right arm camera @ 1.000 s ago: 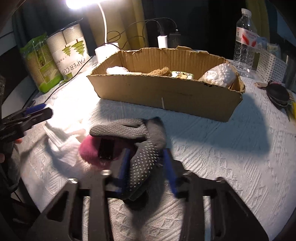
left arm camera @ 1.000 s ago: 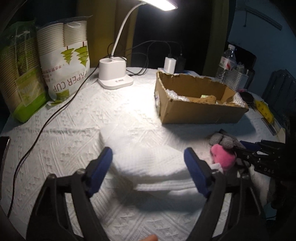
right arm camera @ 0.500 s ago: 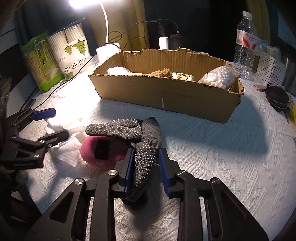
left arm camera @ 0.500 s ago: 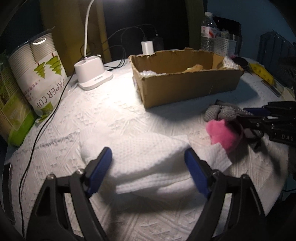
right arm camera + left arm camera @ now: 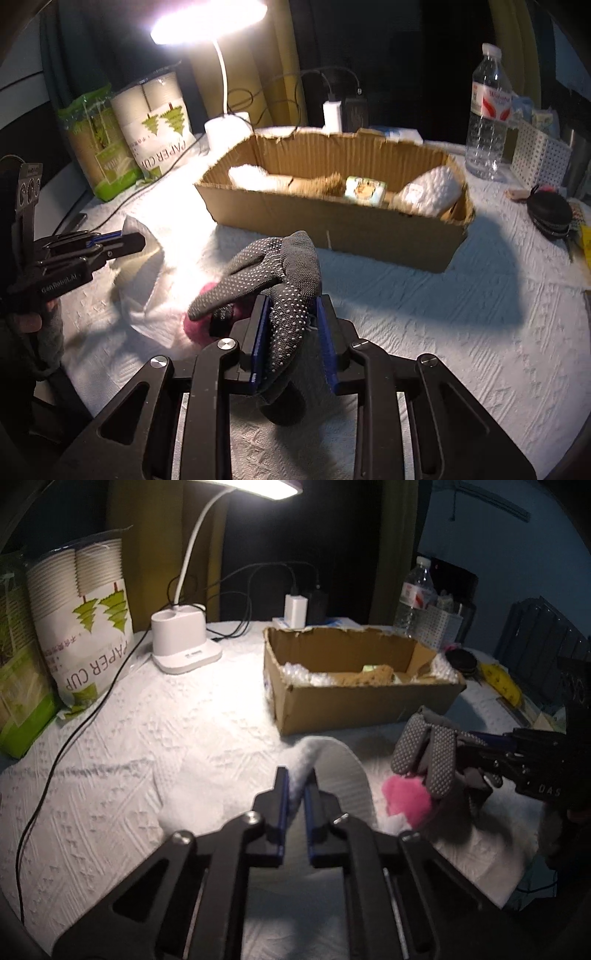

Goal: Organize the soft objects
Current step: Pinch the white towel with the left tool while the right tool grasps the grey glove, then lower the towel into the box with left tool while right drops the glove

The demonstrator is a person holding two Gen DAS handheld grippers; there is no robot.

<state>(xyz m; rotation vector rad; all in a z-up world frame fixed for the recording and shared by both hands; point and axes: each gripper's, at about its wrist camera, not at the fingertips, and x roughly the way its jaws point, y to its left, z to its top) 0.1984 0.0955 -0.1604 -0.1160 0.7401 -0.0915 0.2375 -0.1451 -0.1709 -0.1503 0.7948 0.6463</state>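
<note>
My left gripper is shut on a white towel, lifting its edge off the table; it also shows in the right wrist view with the towel hanging from it. My right gripper is shut on a grey dotted glove, raised above the table; the glove also shows in the left wrist view. A pink soft object lies under the glove, also visible in the right wrist view. A cardboard box behind holds several soft things.
A white desk lamp base, paper-cup packs, a cable, chargers, a water bottle, a white basket and a black pouch stand around the box on the white tablecloth.
My left gripper closed on the white towel and lifted its edge. My right gripper raised the grey glove off the pink object.
</note>
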